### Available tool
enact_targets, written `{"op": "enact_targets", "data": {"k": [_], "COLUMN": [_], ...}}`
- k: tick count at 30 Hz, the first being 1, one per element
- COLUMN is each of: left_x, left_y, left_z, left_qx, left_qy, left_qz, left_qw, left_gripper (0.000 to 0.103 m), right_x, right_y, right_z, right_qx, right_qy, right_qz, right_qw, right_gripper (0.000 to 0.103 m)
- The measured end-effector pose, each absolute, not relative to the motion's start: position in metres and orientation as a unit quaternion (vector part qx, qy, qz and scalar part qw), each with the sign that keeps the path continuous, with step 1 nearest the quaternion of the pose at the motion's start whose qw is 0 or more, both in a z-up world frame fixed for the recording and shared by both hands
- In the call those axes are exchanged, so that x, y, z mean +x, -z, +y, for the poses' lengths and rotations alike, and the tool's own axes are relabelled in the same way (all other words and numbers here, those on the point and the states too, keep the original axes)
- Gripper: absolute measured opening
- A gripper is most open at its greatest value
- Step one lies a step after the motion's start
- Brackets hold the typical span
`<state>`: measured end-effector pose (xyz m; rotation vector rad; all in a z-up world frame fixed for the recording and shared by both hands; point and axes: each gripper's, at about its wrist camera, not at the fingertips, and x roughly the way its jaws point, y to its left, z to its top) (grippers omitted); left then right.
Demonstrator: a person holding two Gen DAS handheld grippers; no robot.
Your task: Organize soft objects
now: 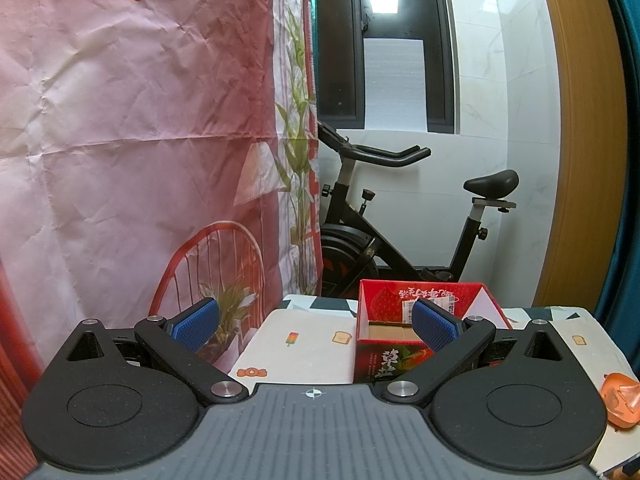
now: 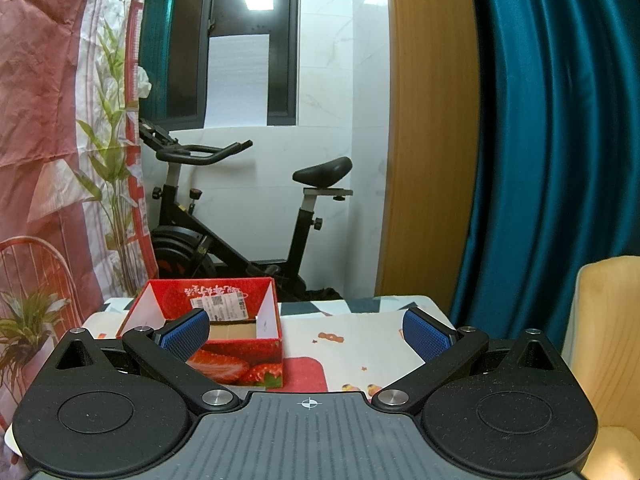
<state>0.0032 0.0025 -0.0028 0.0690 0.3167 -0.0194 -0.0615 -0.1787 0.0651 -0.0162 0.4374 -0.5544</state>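
Red box (image 2: pixel 224 320): open-topped, looks empty, on the table (image 2: pixel 360 336).
Orange soft object (image 1: pixel 620 400): table's right edge.
Left gripper (image 1: pixel 316 324): jaws spread.
Right gripper (image 2: pixel 306 330): jaws spread.
Advice: lower squarely, pinch gently.

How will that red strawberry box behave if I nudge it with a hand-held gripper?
The red strawberry box looks like thin cardboard with its top open and nothing visible inside, so it is probably light. It would likely slide on the tablecloth. Its walls may flex if squeezed.
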Motion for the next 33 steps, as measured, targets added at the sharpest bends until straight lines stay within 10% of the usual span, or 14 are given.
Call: {"op": "enact_targets", "data": {"k": [33], "left_x": [0.0041], "left_y": [0.0026], "left_z": [0.0037], "left_qx": [0.034], "left_qy": [0.010], "left_qz": [0.159], "left_qw": [0.987], "left_gripper": [0.103], "right_x": [-0.0610], "right_y": [-0.0643], "right_z": [-0.1818], "right_qx": [-0.010], "right_qy": [0.267], "right_qz": [0.214], "right_qw": [0.940], "right_gripper": [0.103]}}
